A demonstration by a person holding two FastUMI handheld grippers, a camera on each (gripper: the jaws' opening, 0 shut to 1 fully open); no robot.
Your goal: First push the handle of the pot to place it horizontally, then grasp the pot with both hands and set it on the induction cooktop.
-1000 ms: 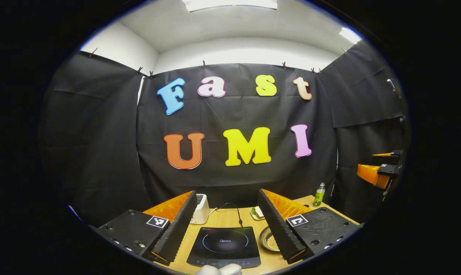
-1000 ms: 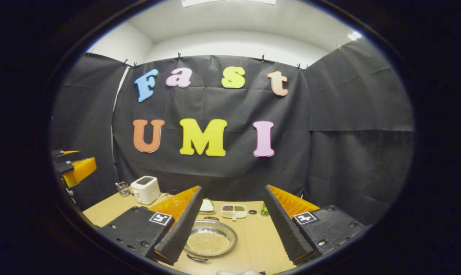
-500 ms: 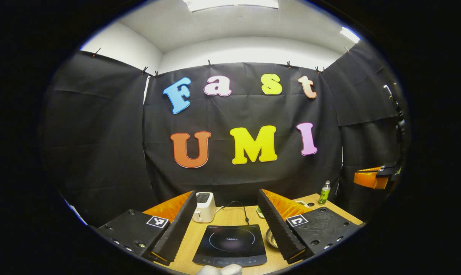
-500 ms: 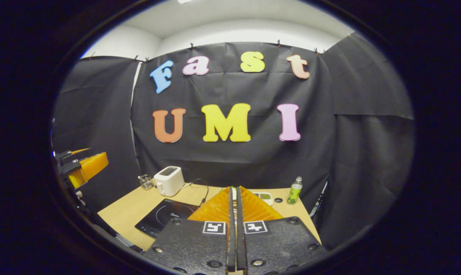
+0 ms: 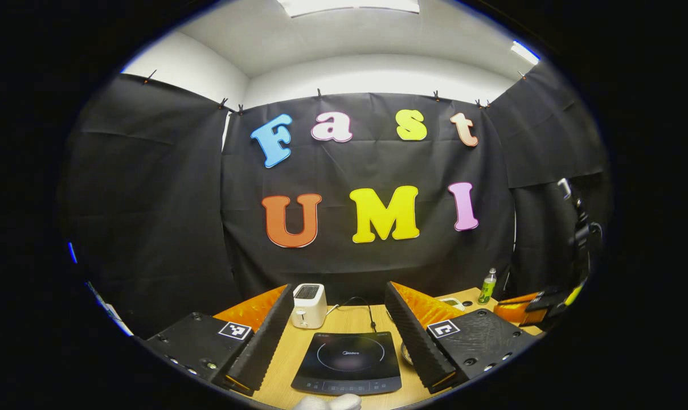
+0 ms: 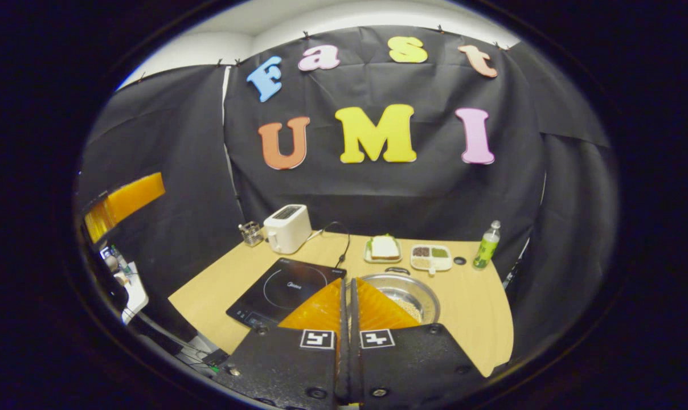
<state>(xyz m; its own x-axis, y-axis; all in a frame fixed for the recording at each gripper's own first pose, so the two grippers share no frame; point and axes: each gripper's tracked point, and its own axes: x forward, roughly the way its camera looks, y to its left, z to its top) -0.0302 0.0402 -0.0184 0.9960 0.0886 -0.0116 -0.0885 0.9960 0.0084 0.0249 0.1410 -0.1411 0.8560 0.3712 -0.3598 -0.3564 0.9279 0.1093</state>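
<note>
On the left side of the light wooden table (image 6: 218, 285) stands a small glass cup (image 6: 252, 233), and just beside it a white two-slot toaster (image 6: 287, 228). In front of them lies the flat black induction cooktop (image 6: 278, 290), with its dark cable (image 6: 342, 246) running toward the wall. The left gripper (image 5: 339, 336) hovers above this cooktop with its jaws wide apart and nothing between them. Further right sits the round shiny metal pot (image 6: 405, 291) with pale grains inside; it rests on the table just beside the cooktop, not on it, and its thin dark handle (image 6: 397, 270) shows at the far rim. The right gripper (image 6: 347, 341) is above the near rim of the pot, jaws pressed together with nothing in them, so I judge it is prepared for the push on the handle. The risk is that a push which is too strong or too low tips the shallow pot and spills the grains, or slides it toward the plate with bread (image 6: 383, 249) and the white divided dish (image 6: 431, 257) behind it. The closed tips can also slip off so thin a handle. At the far right the green plastic bottle (image 6: 486, 246) stands well apart, out of danger.
</note>
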